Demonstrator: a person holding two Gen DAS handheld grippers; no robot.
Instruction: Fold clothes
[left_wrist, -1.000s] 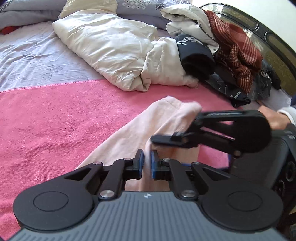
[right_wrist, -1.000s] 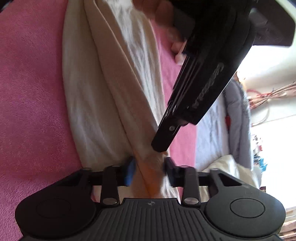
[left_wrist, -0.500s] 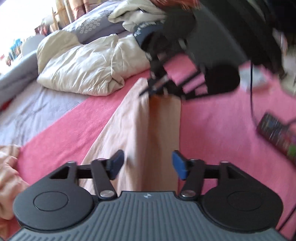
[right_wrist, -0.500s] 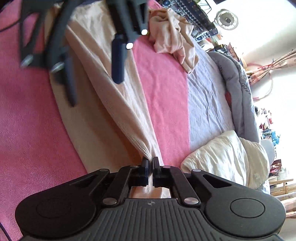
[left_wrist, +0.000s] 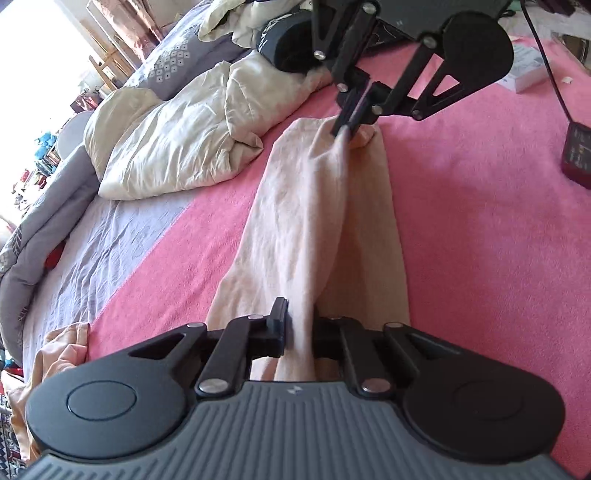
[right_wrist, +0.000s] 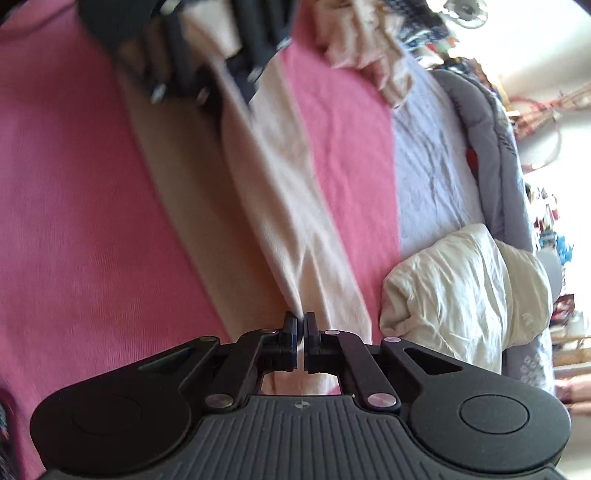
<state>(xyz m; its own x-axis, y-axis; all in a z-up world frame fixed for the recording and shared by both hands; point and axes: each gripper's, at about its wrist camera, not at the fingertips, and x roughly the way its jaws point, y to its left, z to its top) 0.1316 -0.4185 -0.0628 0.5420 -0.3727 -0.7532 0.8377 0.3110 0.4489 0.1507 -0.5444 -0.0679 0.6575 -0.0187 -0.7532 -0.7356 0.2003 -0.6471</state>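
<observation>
A long peach garment (left_wrist: 317, 206) lies lengthwise on the pink blanket (left_wrist: 480, 221), with a raised ridge down its middle. In the left wrist view, my left gripper (left_wrist: 299, 326) is at the near end. Its jaws are closing, and the ridge of cloth fills the gap between them. One finger is hidden behind the fold. My right gripper (left_wrist: 347, 123) pinches the far end and holds it slightly off the blanket. In the right wrist view, that right gripper (right_wrist: 300, 325) is shut on the edge of the garment (right_wrist: 288, 206). The left gripper (right_wrist: 221, 74) shows blurred at the top.
A crumpled cream duvet (left_wrist: 177, 140) lies left of the garment on the grey sheet (left_wrist: 92, 251). A dark rolled garment (left_wrist: 284, 40) sits behind it. Another peach garment (left_wrist: 55, 354) is bunched at the lower left. A dark remote-like device (left_wrist: 578, 155) and a white box (left_wrist: 524, 77) lie at the right.
My left gripper swung from beside the right gripper to the garment's other end, opened wide, then closed around the fold. My right gripper shut on the far end and rose a little.
</observation>
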